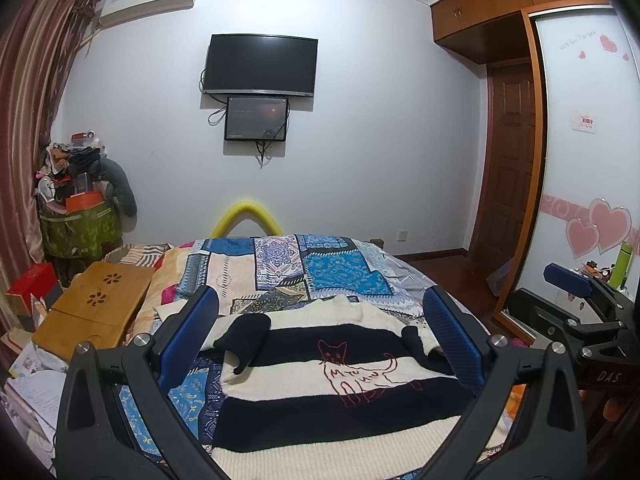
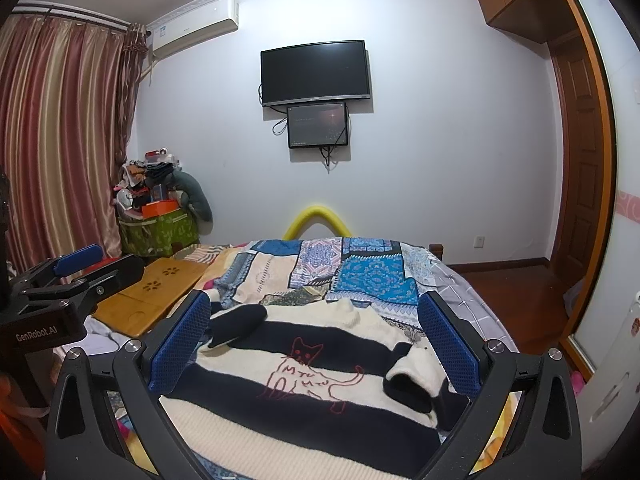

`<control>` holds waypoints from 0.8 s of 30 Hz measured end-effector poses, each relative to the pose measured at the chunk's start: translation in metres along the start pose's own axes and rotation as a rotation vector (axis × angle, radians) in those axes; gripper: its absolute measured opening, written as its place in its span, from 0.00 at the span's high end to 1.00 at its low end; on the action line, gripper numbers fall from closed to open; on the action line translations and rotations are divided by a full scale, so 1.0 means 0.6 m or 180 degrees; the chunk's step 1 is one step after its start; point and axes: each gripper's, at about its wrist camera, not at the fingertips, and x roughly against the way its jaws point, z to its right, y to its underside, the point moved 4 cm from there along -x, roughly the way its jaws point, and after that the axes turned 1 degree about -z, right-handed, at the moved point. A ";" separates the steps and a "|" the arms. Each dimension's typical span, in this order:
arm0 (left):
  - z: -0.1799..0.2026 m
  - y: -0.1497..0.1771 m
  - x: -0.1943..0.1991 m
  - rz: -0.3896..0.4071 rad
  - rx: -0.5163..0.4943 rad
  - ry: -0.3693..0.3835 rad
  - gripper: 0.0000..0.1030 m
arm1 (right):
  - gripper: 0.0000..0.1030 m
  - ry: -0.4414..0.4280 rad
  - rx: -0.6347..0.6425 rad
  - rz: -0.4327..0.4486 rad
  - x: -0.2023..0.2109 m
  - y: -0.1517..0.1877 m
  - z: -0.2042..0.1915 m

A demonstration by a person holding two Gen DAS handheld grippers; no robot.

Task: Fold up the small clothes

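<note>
Sweater (image 1: pixel 344 376) lies flat on quilt (image 1: pixel 280 268); each hand-held gripper (image 1: pixel 320 340) (image 2: pixel 316 344) hovers above, fingers spread, empty.

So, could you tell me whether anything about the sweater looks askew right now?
Slightly: the striped sweater lies flat on the quilt, but its two sleeves are folded in unevenly, at different angles. Nothing looks damaged.

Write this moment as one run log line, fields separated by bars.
left tool: open, empty | right tool: open, empty | striped sweater: flat on bed, sleeves folded in | contact: none
</note>
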 end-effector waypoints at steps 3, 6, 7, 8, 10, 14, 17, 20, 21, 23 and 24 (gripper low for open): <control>-0.002 -0.002 0.002 0.0006 0.0012 -0.0002 0.00 | 0.00 -0.0001 0.0003 -0.0004 0.001 -0.001 0.000; -0.003 -0.002 0.003 0.0011 0.0026 -0.0006 0.00 | 0.00 0.0002 0.0002 -0.0008 0.000 -0.002 0.000; -0.003 -0.002 0.003 0.0011 0.0030 -0.0007 0.00 | 0.00 0.0004 0.0007 -0.0009 -0.006 0.002 -0.001; -0.003 -0.002 0.003 0.0009 0.0033 -0.0008 0.00 | 0.00 0.0006 0.0007 -0.0013 -0.008 0.005 -0.002; -0.003 -0.001 0.002 0.0005 0.0034 -0.0006 0.00 | 0.00 0.0010 0.0007 -0.0014 -0.008 0.005 -0.001; -0.003 -0.002 0.001 0.0006 0.0039 -0.0012 0.00 | 0.00 0.0013 0.0008 -0.0017 -0.009 0.008 0.001; -0.003 -0.001 0.000 0.0008 0.0042 -0.0014 0.00 | 0.00 0.0012 0.0010 -0.0022 -0.010 0.007 0.001; -0.003 -0.001 0.000 0.0007 0.0039 -0.0012 0.00 | 0.00 0.0013 0.0010 -0.0026 -0.010 0.006 0.000; -0.003 -0.001 0.000 0.0007 0.0038 -0.0013 0.00 | 0.00 0.0013 0.0009 -0.0026 -0.009 0.007 0.001; -0.004 -0.002 0.000 0.0008 0.0036 -0.0013 0.00 | 0.00 0.0014 0.0011 -0.0025 -0.009 0.006 0.001; -0.004 -0.002 0.000 0.0009 0.0036 -0.0014 0.00 | 0.00 0.0014 0.0012 -0.0026 -0.010 0.006 0.000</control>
